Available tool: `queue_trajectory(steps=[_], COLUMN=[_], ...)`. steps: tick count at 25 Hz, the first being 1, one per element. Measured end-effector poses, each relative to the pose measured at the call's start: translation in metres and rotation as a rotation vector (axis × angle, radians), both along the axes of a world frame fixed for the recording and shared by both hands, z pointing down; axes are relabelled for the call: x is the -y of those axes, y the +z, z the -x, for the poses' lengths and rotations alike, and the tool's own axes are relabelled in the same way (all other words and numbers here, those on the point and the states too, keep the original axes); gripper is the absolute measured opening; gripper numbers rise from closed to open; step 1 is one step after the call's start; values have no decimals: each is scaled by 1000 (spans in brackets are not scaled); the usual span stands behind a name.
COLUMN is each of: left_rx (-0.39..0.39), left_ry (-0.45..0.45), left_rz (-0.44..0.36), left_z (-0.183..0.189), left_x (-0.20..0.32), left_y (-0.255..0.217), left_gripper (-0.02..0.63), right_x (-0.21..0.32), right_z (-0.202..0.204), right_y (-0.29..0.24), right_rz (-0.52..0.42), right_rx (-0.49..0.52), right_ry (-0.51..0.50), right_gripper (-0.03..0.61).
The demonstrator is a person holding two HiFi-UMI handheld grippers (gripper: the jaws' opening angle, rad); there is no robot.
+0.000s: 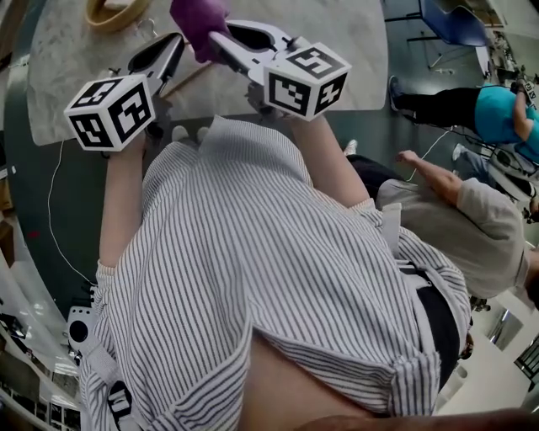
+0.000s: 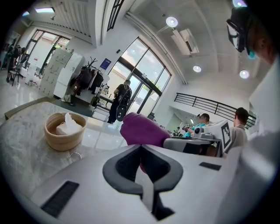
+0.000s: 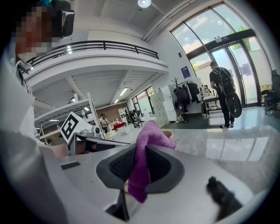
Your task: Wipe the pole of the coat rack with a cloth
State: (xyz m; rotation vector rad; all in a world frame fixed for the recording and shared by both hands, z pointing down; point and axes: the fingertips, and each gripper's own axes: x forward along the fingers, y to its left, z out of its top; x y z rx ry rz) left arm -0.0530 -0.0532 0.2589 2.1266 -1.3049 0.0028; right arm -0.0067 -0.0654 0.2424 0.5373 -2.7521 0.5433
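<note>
1. While held up over the marble table (image 1: 362, 42), clamps the right gripper (image 1: 221, 38) tight on a purple cloth (image 1: 200, 17), with loose folds bulging past the jaw tips toward 12 o'clock.
2. Shows the left gripper (image 1: 173, 44) with jaws closed together on nothing, just beside the cloth at its 8 o'clock in the head view.
3. Finds no pole within reach in any view. Finds only a coat rack (image 2: 87, 76) hung with dark garments, far across the hall, at 10 o'clock from the left gripper's jaws and 1 o'clock from the right gripper's.
4. Cannot confirm that as the rack to be wiped.
5. Stands upright, so probably calls for carrying the cloth well forward, then stroking up and down along that vertical axis.
6. Favours the right gripper for the wipe, as the one holding the cloth.
</note>
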Motion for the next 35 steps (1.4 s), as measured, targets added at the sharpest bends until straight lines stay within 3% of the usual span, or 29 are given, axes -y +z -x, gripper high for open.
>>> queue_trajectory(steps=[10, 19, 35], left_rx=[12, 0, 6], left_ry=[-6, -11, -14], left_rz=[12, 33, 44], left_z=[3, 1, 15], left_x=[-1, 1, 0], left_y=[5, 13, 15], left_gripper=[12, 12, 12], right_x=[0, -6, -5], right_z=[-1, 6, 8], right_y=[4, -1, 5], right_rz=[-1, -42, -58], right_rx=[-26, -42, -124], right_ry=[-28, -169, -190], right_gripper=[66, 66, 66])
